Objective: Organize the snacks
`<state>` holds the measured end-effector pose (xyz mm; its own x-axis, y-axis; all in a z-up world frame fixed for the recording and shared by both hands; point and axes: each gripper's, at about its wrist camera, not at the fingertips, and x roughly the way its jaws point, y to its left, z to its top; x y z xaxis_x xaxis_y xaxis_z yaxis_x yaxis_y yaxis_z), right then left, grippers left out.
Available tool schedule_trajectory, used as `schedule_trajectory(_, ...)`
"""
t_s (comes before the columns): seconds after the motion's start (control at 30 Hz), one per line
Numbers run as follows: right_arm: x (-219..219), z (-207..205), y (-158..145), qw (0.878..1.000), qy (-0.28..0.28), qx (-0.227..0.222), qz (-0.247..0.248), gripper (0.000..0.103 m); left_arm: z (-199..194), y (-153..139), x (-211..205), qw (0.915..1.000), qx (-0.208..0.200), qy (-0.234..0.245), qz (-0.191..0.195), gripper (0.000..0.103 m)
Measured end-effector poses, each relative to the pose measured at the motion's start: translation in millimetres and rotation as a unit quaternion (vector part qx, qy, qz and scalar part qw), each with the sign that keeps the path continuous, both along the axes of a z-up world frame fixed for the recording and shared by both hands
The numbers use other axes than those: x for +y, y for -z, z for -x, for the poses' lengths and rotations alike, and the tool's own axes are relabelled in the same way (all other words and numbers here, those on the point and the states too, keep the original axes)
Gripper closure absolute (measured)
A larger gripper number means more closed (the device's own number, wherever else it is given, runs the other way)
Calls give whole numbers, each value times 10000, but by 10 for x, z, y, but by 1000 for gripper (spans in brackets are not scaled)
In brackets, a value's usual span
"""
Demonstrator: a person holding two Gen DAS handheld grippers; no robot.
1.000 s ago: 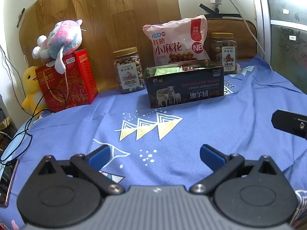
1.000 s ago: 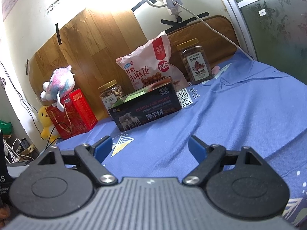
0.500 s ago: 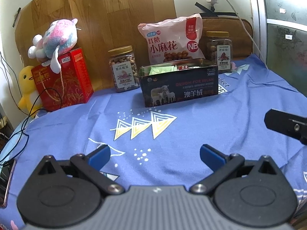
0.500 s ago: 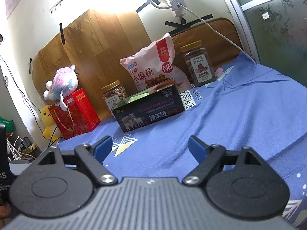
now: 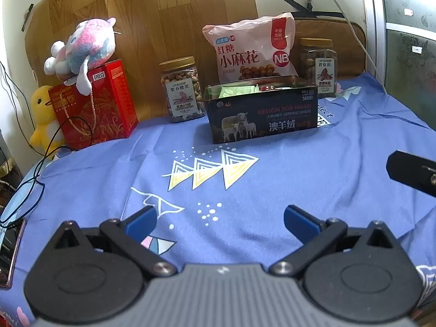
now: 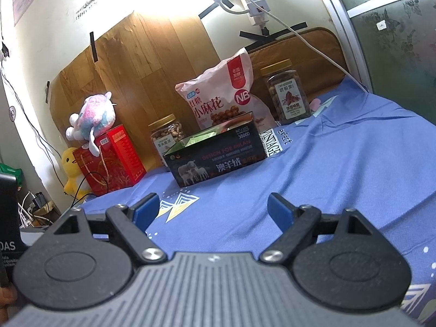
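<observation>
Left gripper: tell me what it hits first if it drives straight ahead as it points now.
Probably the dark tin. The open left gripper points over bare blue cloth toward the tin's front wall, with nothing nearer in line. Depth is hard to judge, and a downward tilt would meet cloth first.

both wrist views look low across the bedsheet [image 5: 299,169] toward the tin [image 5: 261,114].

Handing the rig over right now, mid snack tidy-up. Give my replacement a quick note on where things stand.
Left gripper: open, empty, above the blue cloth.
Right gripper: open, empty, also short of the snacks.
Dark tin box: open at the back centre, some packets already inside.
Pink snack bag stands behind the box; nut jar to its left, second jar to its right, both upright and lidded.
Done: nothing in hand.
Left: probably bag and jars still to sort.
</observation>
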<state>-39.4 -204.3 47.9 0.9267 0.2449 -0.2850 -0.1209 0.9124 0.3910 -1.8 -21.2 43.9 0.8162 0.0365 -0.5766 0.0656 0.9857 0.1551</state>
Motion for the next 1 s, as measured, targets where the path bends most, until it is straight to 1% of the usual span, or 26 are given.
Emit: schedule_trajectory(1.0, -9, -30, 31, 9999, -28, 77, -59, 15, -28, 28, 1, 9999, 66, -64, -90, 0)
